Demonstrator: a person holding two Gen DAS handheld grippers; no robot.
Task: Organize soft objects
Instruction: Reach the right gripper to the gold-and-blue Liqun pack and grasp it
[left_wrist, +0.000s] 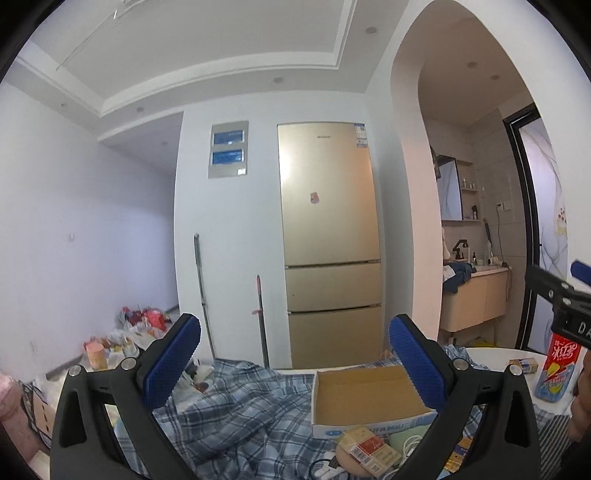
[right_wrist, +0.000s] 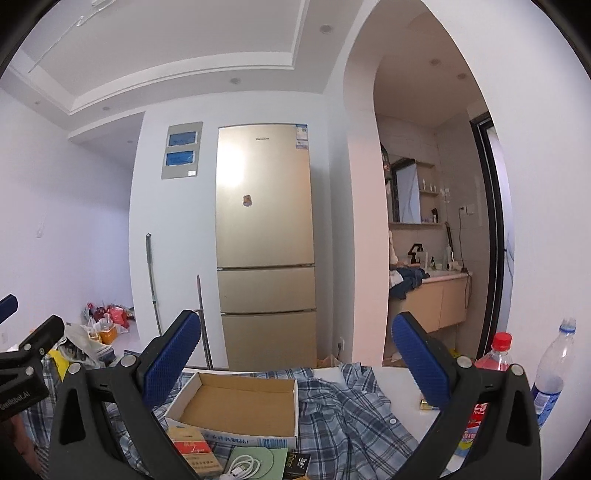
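A blue plaid shirt (left_wrist: 236, 417) lies crumpled over the white table; it also shows in the right wrist view (right_wrist: 347, 410). An empty shallow cardboard box (left_wrist: 365, 398) sits on the shirt, seen in the right wrist view too (right_wrist: 240, 404). My left gripper (left_wrist: 295, 365) is open and empty, held above the shirt and box. My right gripper (right_wrist: 295, 363) is open and empty, also above them. The right gripper shows at the left view's right edge (left_wrist: 561, 295); the left gripper shows at the right view's left edge (right_wrist: 26, 354).
Cigarette packs (left_wrist: 369, 448), a white cable (right_wrist: 243, 465) and a green sleeve (right_wrist: 269, 459) lie near the box's front. A red drink bottle (right_wrist: 495, 354) and a clear bottle (right_wrist: 554, 369) stand at the right. A gold fridge (left_wrist: 328, 240), mop poles and floor clutter (left_wrist: 136, 325) lie beyond.
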